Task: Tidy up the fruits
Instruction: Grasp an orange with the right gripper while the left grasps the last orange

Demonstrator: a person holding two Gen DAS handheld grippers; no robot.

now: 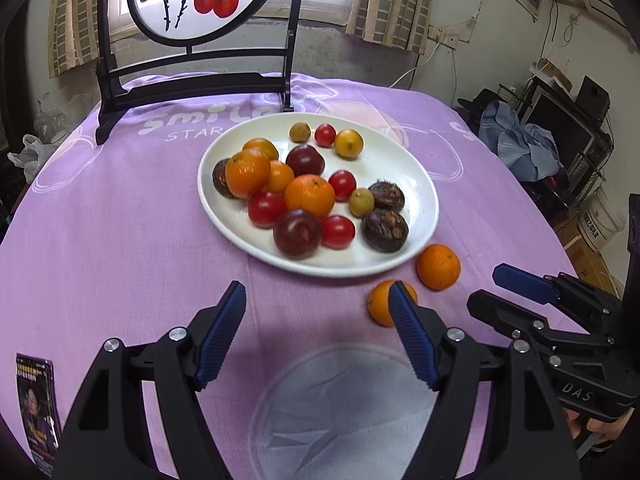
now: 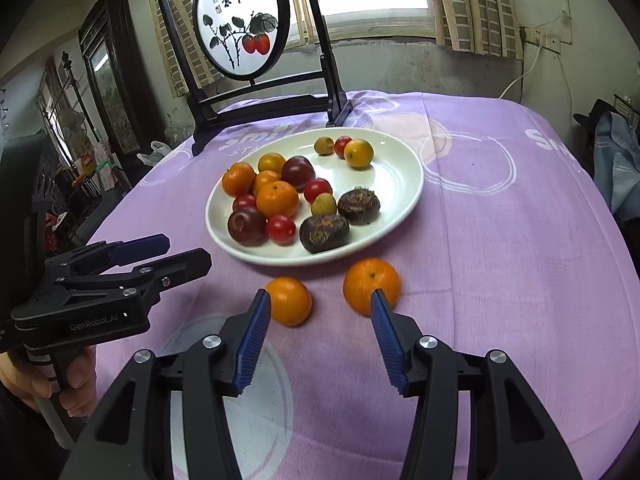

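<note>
Two claws: both spread wide, holding nothing.
Left claw [image 1: 316, 296]: above the counter [image 1: 120, 240], near side of the plate [image 1: 416, 176].
Right claw [image 2: 318, 304]: near side of the plate, fingertips before two loose oranges [image 2: 290, 300].
Plate: heaped with mixed fruit.
</note>
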